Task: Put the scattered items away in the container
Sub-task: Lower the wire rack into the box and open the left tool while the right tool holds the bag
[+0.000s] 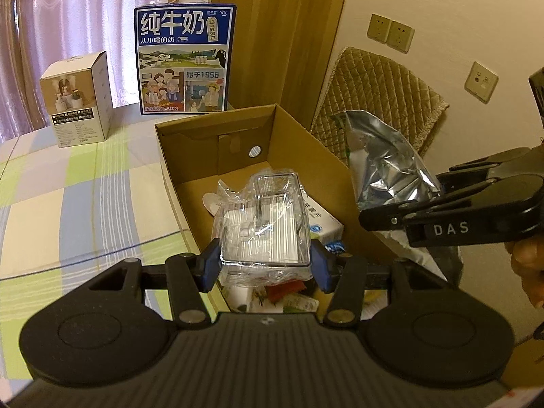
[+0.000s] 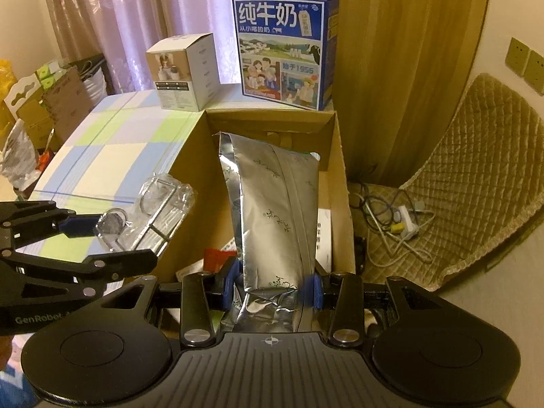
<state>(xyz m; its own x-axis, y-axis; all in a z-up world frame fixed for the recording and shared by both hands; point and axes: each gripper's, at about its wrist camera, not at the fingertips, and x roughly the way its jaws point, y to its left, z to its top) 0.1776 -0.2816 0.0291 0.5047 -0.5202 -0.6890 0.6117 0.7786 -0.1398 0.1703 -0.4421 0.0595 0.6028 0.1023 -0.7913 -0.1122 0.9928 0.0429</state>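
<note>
Hand-held gripper [image 1: 264,261], clear case [image 1: 263,217] over cardboard box [image 1: 299,132]

Left gripper [image 1: 264,261] grips clear plastic case [image 1: 265,227] above cardboard box [image 1: 217,142].

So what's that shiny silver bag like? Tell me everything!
The silver bag looks like crinkly foil, long and flat, with small dark printed marks and a seam down its middle. The right gripper pinches its crumpled lower end between blue pads. It is held lengthwise over the open cardboard box, above the things already inside.
</note>
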